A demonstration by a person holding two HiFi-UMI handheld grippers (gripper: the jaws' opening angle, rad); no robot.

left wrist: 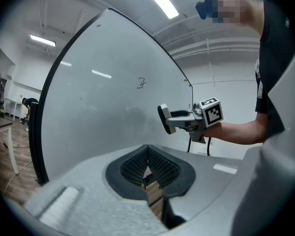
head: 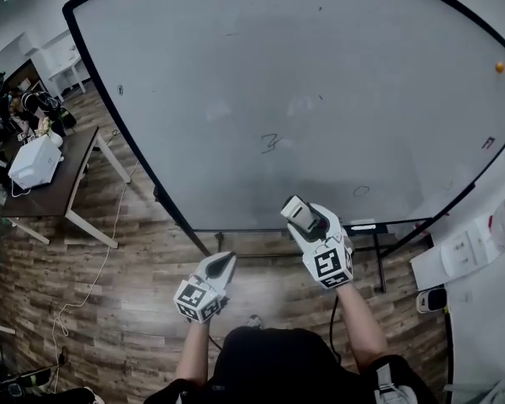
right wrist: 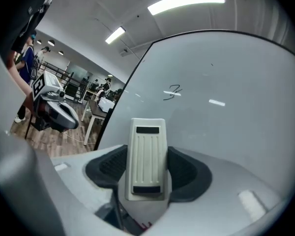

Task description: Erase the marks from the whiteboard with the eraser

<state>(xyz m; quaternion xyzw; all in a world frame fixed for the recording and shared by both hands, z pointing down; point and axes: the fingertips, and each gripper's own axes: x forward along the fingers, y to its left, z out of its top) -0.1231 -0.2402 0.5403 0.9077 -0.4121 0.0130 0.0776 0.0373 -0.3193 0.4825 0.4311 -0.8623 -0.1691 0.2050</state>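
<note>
Head view: my right tool (head: 303, 217), lower centre, is clamped on the eraser (head: 295, 209), which appears clear of the whiteboard (head: 236, 74). The scribbled mark (head: 271, 144) lies above it and slightly left, at frame centre. My left tool (head: 225, 262) sits lower left, farther from the mark.

Left gripper view: jaws together, nothing between them.

Right gripper view: the eraser's long axis runs up-frame along the jaws. The mark lies beyond its top end, slightly right. I judge the right tool should make the stroke.
</note>
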